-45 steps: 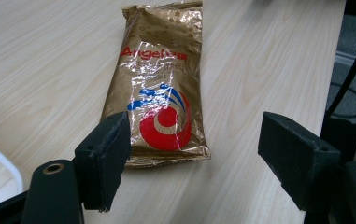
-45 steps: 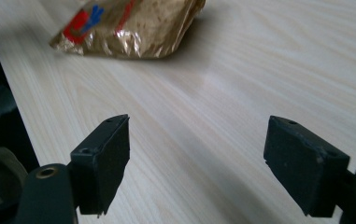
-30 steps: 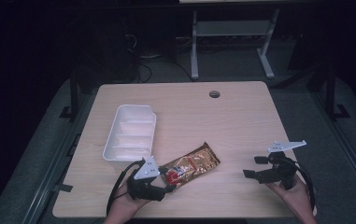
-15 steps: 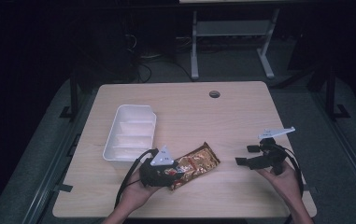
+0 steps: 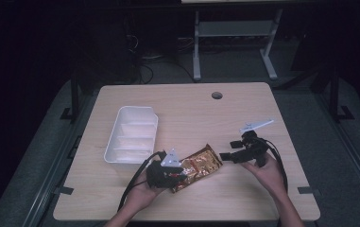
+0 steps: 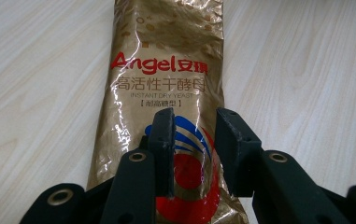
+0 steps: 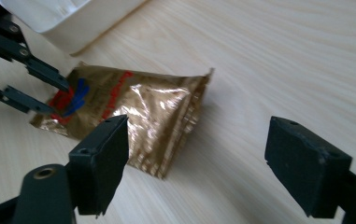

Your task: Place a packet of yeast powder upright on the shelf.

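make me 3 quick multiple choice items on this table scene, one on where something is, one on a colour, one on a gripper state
1. Where is the white tray relative to the yeast packet?
A. on the person's left and farther back
B. on the person's right
C. on top of the packet

2. What is the packet's main colour?
A. green
B. gold
C. white

3. How does the right gripper stand?
A. shut on the packet
B. shut on the tray
C. open, jaws wide apart, holding nothing

Answers:
1 A: the high view shows the tray left of the packet and farther up the table.
2 B: the left gripper view shows a shiny gold wrapper with red lettering.
3 C: the right gripper view shows a wide gap between its jaws, with the packet ahead of them.
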A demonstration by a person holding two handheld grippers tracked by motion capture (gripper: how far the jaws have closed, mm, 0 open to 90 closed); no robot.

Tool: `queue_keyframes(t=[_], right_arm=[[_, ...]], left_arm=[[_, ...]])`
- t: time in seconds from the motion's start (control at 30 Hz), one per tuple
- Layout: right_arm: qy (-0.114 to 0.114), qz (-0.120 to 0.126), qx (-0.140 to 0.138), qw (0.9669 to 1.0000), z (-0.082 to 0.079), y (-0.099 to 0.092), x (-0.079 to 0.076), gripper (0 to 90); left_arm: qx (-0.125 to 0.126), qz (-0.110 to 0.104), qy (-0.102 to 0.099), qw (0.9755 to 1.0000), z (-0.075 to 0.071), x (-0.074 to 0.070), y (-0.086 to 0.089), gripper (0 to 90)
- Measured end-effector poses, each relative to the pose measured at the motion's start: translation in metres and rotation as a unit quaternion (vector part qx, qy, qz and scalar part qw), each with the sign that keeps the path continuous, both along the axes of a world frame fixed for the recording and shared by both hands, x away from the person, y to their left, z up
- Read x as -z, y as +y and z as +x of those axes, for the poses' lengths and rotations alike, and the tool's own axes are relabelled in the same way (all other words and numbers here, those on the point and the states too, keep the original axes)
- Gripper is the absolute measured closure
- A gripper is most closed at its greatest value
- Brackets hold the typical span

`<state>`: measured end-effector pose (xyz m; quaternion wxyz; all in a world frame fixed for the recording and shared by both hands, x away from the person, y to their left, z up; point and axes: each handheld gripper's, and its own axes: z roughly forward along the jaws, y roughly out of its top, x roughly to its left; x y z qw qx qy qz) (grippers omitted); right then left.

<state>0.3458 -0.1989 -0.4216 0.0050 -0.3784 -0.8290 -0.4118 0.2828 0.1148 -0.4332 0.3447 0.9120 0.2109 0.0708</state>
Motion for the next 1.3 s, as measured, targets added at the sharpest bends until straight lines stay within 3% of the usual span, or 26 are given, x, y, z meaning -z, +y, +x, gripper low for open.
queue_keyframes(t=[0.13,0.37,0.63,0.67,0.7,0.97,1.07,1.3], right_arm=[[0.024,-0.008,-0.015,0.9996,0.009,0.016,0.012,25.9],[0.047,-0.037,-0.026,0.9979,0.014,0.034,0.025,36.4],[0.077,-0.026,-0.041,0.9959,0.016,0.037,0.036,51.3],[0.077,-0.026,-0.041,0.9959,0.016,0.037,0.036,51.3],[0.079,-0.021,-0.045,0.9956,0.015,0.037,0.036,57.9],[0.077,0.0,-0.06,0.9952,0.013,0.036,0.038,84.1],[0.078,0.003,-0.06,0.9952,0.013,0.035,0.038,87.1],[0.048,-0.002,-0.062,0.9969,0.008,0.031,0.028,88.2]], left_arm=[[-0.002,0.011,0.003,0.9999,0.002,0.004,0.0,67.7],[-0.006,0.017,-0.002,0.9998,0.002,0.006,-0.003,67.8],[-0.011,0.015,-0.006,0.9998,0.001,0.009,-0.004,68.3],[-0.011,0.015,-0.006,0.9998,0.001,0.009,-0.004,67.9],[-0.01,0.015,-0.008,0.9998,0.001,0.009,-0.004,67.4],[-0.01,0.007,-0.002,0.9999,0.0,0.007,-0.006,56.7],[-0.015,0.001,-0.005,0.9999,0.0,0.005,-0.005,50.9],[-0.022,-0.029,0.002,0.9993,0.001,-0.002,-0.001,39.3]])
